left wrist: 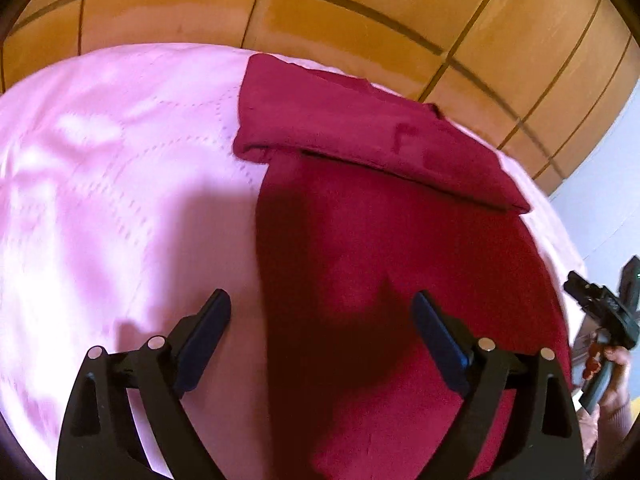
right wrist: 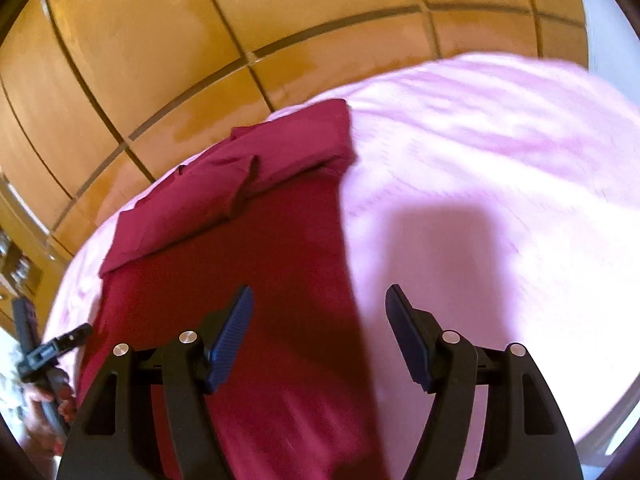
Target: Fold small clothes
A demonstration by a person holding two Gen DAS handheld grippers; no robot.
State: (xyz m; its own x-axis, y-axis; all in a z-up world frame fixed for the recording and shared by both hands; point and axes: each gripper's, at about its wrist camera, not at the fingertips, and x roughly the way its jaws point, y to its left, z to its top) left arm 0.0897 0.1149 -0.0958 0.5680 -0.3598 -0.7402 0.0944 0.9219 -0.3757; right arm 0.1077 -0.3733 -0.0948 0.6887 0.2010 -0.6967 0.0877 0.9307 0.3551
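On the pink bedspread [left wrist: 100, 200], a dark red garment [left wrist: 360, 260] laid flat, far end folded over, left gripper [left wrist: 320, 316] and right gripper [right wrist: 319, 308] held above its near edges, both spread wide, nothing grasped.

Both wrist cameras look forward and down, from close above, along their own black tongs. They share the dark red folded garment [left wrist: 380, 240] [right wrist: 248, 248] on the pink quilted bed cover [left wrist: 120, 180] [right wrist: 480, 200], one from each side.

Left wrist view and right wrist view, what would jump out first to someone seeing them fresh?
The dark red garment stands out, spread on the pink bedspread with its far end folded over into a flap. Both tools hover open above it: the left tool straddles its left edge, the right tool its right edge. Orange wooden panelling fills the background.
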